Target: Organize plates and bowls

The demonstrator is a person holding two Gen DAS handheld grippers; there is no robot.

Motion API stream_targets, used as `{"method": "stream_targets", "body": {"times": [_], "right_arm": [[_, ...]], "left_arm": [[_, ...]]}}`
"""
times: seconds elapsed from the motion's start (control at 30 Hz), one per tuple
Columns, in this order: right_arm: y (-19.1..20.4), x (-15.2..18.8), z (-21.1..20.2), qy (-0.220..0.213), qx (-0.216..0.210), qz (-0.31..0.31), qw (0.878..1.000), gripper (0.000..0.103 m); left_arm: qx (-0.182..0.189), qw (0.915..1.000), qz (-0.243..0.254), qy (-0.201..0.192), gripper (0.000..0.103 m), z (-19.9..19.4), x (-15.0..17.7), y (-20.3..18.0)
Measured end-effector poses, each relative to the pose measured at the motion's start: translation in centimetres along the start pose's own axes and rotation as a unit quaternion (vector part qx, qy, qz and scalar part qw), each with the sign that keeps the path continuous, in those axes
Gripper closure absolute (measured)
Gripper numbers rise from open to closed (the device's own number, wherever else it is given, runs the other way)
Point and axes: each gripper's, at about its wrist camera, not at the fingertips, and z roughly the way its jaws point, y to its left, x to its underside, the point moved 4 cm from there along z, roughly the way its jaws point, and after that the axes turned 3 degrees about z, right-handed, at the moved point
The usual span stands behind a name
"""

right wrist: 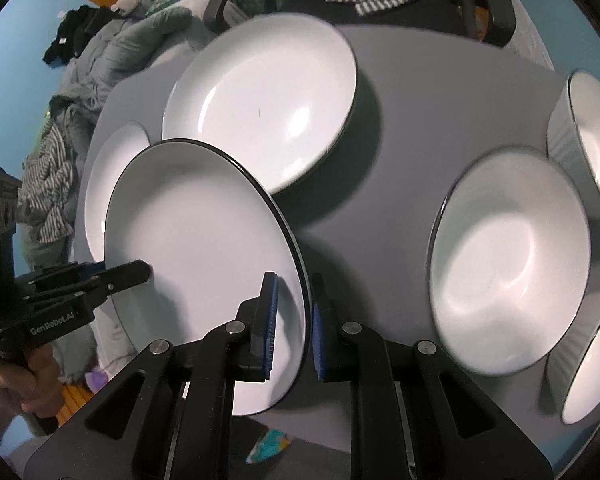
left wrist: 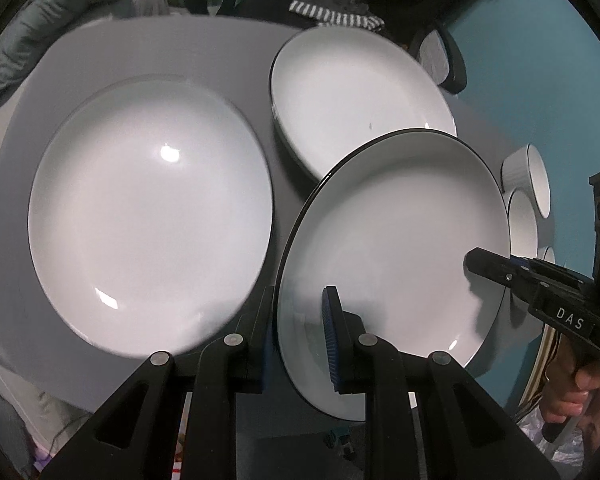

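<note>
My left claw (left wrist: 300,332) and right claw (right wrist: 294,328) both pinch one tilted plate (left wrist: 392,248) by its rim, above the table (right wrist: 400,152).

left tool (left wrist: 298,332) clamps tilted plate (left wrist: 392,248) rim | right tool (left wrist: 484,266) grips opposite rim

white black-rimmed plate (left wrist: 396,240) tilted above table, two plates (left wrist: 148,216) flat, bowls (right wrist: 508,264) right.

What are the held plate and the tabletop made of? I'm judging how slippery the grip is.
Held plate: looks like glazed white ceramic, or maybe melamine, with a thin dark rim; glossy, showing highlights. Table: smooth matte grey, probably laminate; no glare.
</note>
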Motion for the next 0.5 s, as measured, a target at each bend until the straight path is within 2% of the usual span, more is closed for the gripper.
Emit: {"method": "stream_targets", "body": {"times": [0.5], "right_arm": [[-0.6,-6.6,-1.1,-0.022,-0.006,0.011,1.0,0.088]], "left_arm": [[-0.014,0.9995,0.017,-0.024,0.081,-0.8,-7.8,-0.4]]}}
